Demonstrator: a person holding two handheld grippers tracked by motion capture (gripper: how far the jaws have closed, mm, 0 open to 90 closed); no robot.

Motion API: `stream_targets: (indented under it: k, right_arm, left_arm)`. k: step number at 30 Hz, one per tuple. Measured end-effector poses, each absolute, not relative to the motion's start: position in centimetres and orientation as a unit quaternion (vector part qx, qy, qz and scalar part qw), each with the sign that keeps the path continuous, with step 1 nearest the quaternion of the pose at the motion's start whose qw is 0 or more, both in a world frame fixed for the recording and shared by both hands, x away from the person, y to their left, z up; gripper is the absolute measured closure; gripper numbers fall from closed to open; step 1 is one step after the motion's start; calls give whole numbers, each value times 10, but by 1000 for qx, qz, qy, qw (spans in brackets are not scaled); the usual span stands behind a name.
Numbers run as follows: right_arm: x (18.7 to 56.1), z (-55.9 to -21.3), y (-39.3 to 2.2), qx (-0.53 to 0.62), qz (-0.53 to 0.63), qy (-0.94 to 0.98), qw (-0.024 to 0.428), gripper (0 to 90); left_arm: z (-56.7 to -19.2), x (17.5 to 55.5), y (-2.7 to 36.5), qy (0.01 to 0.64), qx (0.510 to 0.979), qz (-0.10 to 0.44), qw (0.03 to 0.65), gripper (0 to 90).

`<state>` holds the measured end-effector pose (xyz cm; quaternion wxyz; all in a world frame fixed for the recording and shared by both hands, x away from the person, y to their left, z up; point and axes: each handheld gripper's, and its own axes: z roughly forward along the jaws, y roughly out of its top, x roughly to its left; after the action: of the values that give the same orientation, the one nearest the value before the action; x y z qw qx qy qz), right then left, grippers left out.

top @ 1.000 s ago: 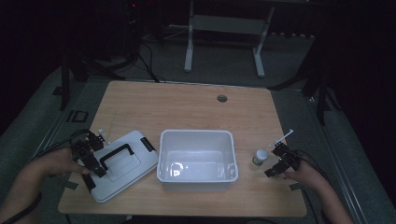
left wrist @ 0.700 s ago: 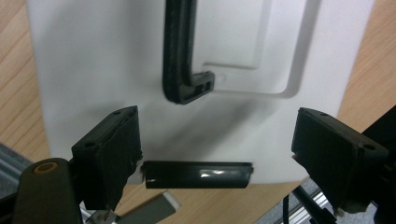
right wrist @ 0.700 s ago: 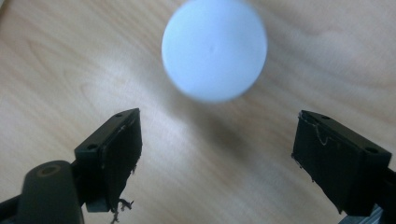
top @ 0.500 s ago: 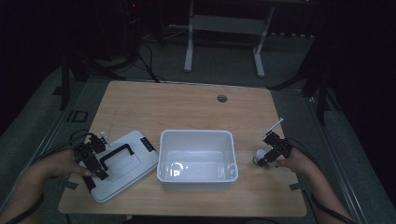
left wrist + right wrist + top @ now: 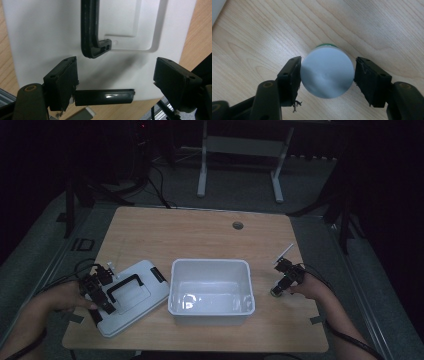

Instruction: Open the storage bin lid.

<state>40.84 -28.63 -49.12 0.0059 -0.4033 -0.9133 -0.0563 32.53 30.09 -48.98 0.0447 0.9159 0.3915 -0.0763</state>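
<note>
A small bottle [image 5: 275, 292] with a white cap [image 5: 327, 75] and a green body stands on the wooden table, right of a white bin [image 5: 210, 262]. My right gripper [image 5: 278, 288] [image 5: 328, 60] points down over it. Its jaws have just been closing and both pads touch the cap's sides. Left of the bin lies a white lid [image 5: 145, 292] [image 5: 37, 37] with a black handle [image 5: 122, 285] [image 5: 90, 27]. My left gripper [image 5: 102, 296] [image 5: 116, 62] hovers open over the lid's near edge. A black latch [image 5: 103, 97] lies between its jaws.
The bin holds nothing and fills the table's middle front. A round cable hole [image 5: 238, 225] sits near the far edge. Bits of tape [image 5: 316, 320] mark the front corners. White desk legs [image 5: 202, 165] stand on the dark floor beyond.
My right gripper has moved left from the table's right edge to the bottle, and its jaws have closed around the cap. The left gripper and lid have stayed put.
</note>
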Motion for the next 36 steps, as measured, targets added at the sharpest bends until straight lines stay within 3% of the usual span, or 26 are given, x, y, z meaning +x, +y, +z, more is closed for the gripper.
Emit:
stream_targets:
  k: [5, 19, 36]
  right_arm:
    - [411, -497, -281, -390, -35, -920, 11, 494]
    - [401, -481, -272, -343, -15, -939, -7, 500]
    - [378, -413, -269, -279, -35, -959, -27, 500]
  left_arm:
    - [-490, 325, 301, 391, 916, -75, 44, 194]
    - [-490, 324, 303, 394, 915, -74, 38, 194]
    - [-487, 323, 299, 393, 916, -75, 33, 194]
